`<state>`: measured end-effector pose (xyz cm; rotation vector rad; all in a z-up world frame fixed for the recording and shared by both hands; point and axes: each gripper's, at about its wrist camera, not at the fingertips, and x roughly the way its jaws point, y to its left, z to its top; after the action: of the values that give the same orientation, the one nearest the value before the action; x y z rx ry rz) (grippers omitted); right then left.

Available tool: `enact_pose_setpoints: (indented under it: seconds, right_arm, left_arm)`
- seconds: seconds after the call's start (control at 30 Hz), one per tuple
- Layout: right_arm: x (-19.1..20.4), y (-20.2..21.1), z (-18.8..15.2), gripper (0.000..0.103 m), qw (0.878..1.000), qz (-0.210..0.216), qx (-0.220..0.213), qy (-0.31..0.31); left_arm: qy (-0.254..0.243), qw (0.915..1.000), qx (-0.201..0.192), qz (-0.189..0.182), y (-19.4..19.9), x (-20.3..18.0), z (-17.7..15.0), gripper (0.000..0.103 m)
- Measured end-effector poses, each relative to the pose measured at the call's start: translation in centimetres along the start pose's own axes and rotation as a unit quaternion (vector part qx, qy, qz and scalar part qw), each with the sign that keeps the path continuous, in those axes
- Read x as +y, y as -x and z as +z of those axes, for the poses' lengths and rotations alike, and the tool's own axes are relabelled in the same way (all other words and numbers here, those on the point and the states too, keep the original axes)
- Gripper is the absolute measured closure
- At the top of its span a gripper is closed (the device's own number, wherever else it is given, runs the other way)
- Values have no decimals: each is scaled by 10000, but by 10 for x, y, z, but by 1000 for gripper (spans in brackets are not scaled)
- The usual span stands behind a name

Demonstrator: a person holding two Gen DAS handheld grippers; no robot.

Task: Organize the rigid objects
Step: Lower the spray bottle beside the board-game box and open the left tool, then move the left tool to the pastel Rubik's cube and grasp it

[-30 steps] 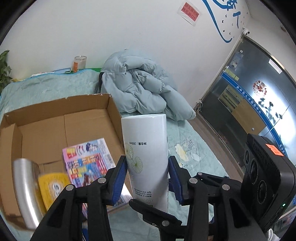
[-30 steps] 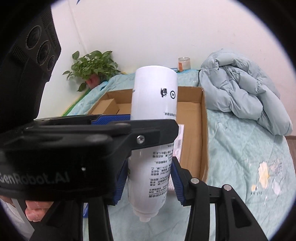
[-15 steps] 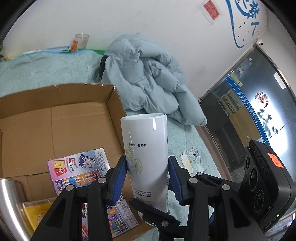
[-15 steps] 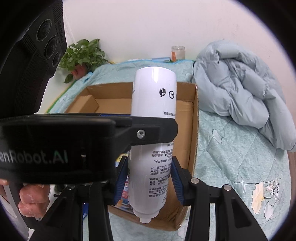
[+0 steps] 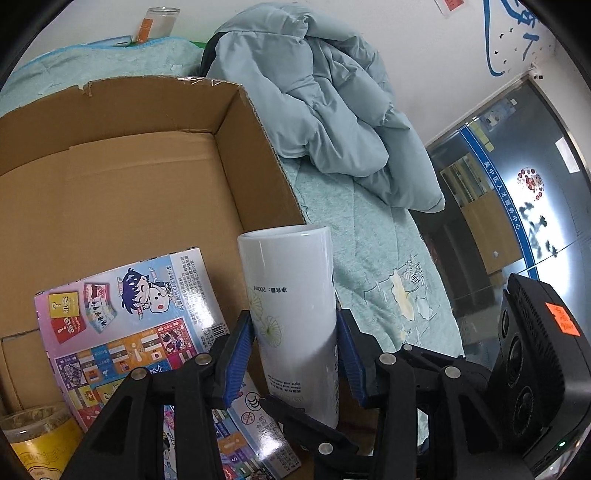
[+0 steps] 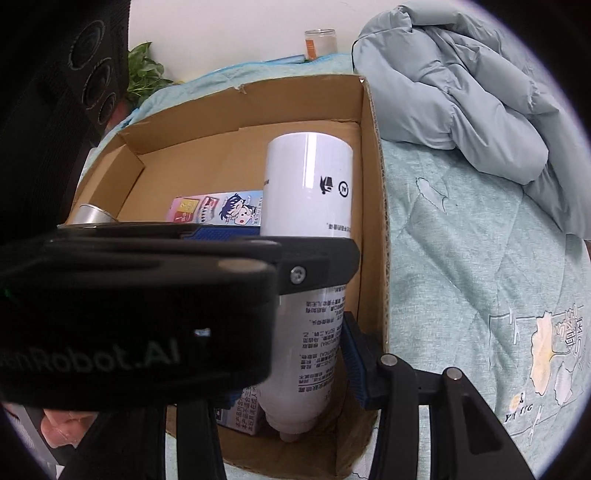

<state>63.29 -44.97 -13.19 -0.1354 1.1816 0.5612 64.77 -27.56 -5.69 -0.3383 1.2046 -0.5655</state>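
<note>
You are holding the white bottle (image 5: 295, 317) with both grippers at once. Your left gripper (image 5: 293, 354) is pinching the bottle btw its two blue pads (image 5: 236, 354), one pad on each side of the body. Your right gripper (image 6: 306, 354) is also pinching the same bottle; its right pad (image 6: 352, 360) is pressing on the bottle's side, and the left pad is hidden behind the other gripper's black body, which is crossing the left half of the right wrist view.

The bottle is pointing its small neck toward the camera and its flat end away. In the right wrist view the bottle is sitting inside the cardboard box (image 6: 373, 206), along the box's right wall, w/ the neck (image 6: 288, 435) near the box's near right corner. I cannot tell if the neck is touching the floor of the box.

In the box, a colourful cartoon game box (image 5: 144, 332) is lying flat just left of the bottle. A roll of yellow tape (image 5: 33, 443) is lying at the near left corner in the left wrist view, and a silver metal cup (image 6: 90, 214) is showing by the left wall in the right wrist view.

The box is resting on a pale green bedspread (image 6: 461, 277). A grey-blue puffer jacket (image 5: 325, 99) is piled beyond the box's far right corner. A glass jar (image 5: 157, 24) is standing at the far edge of the bed, near the wall.
</note>
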Motion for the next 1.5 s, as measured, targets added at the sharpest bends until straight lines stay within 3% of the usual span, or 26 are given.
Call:
enact_pose_setpoints:
  seconds: [0.13,0.2,0.27,0.4,0.43,0.47,0.53,0.63,0.67,0.73,0.97,1.0,1.03,1.07,1.1,1.17,1.23,1.27,1.3,1.33,1.37,1.5]
  right_arm:
    - [4,2,-1,60,9999,-89,64,26]
    - [3,2,-1,61,9999,-142,13,-3]
    - [3,7,-3,61,9999,-54,-33,-78]
    - [8,30,-16,58,9993,-179,-275,-170]
    - [8,36,-20,53,9991,-156,-333,-193]
    - [9,43,-25,41,9989,-79,-414,-215]
    - [12,65,-41,22,9971,-64,-708,-279]
    - [20,84,-62,20,9940,-366,-1017,-191]
    - [24,88,-71,20,9929,-491,-1071,-144]
    - [31,96,-84,20,9911,-625,-1171,-116]
    - [54,120,-118,21,9840,-839,-1575,16]
    - [58,123,-123,21,9839,-813,-1593,18]
    - [62,125,-129,29,9841,-798,-1586,40]
    - [67,127,-133,73,9841,-800,-1584,83]
    - [73,128,-139,99,9838,-879,-1554,165]
    - [82,134,-152,97,9821,-916,-1633,186]
    - [90,143,-163,97,9789,-893,-1832,175]
    - [92,146,-168,80,9779,-835,-1913,161]
    - [94,150,-173,61,9776,-726,-1970,159]
    - [96,154,-179,17,9769,-672,-2021,164]
    - [98,158,-186,4,9741,-655,-2158,170]
    - [107,167,-208,5,9718,-600,-2265,269]
  left_arm:
    - [-11,9987,265,433,-10,0,-4,52]
    - [-169,9984,234,476,-8,-4,-9,37]
    - [-187,9984,206,494,-6,-7,-12,31]
    - [-362,9969,-17,693,13,-17,-25,31]
    - [-414,9962,-147,753,22,-20,-30,31]
    - [-496,9948,-334,826,33,-25,-35,31]
    - [-764,9871,-803,1159,61,-35,-53,30]
    - [-1177,9607,-1662,1888,112,-51,-90,12]
    - [-1259,9504,-1942,2077,130,-55,-102,2]
    - [-1380,9308,-2477,2308,169,-62,-128,1]
    - [-1240,9013,-3096,2766,284,-54,-214,2]
    - [-1239,8983,-3123,2830,296,-53,-226,10]
    - [-1306,8981,-3126,2804,308,-53,-240,24]
    - [-1349,9011,-3083,2735,318,-52,-253,68]
    - [-1300,9089,-2958,2635,325,-50,-263,93]
    - [-1038,9149,-2935,2570,339,-45,-287,92]
    - [-931,9071,-3071,2724,349,-44,-314,65]
    - [-888,9029,-3110,2833,350,-45,-324,10]
    - [-828,8972,-3216,2912,352,-46,-336,3]
    - [-802,8941,-3339,2877,353,-47,-349,0]
    - [-794,8959,-3318,2844,353,-47,-357,1]
    - [-685,9055,-3115,2801,344,-47,-389,1]
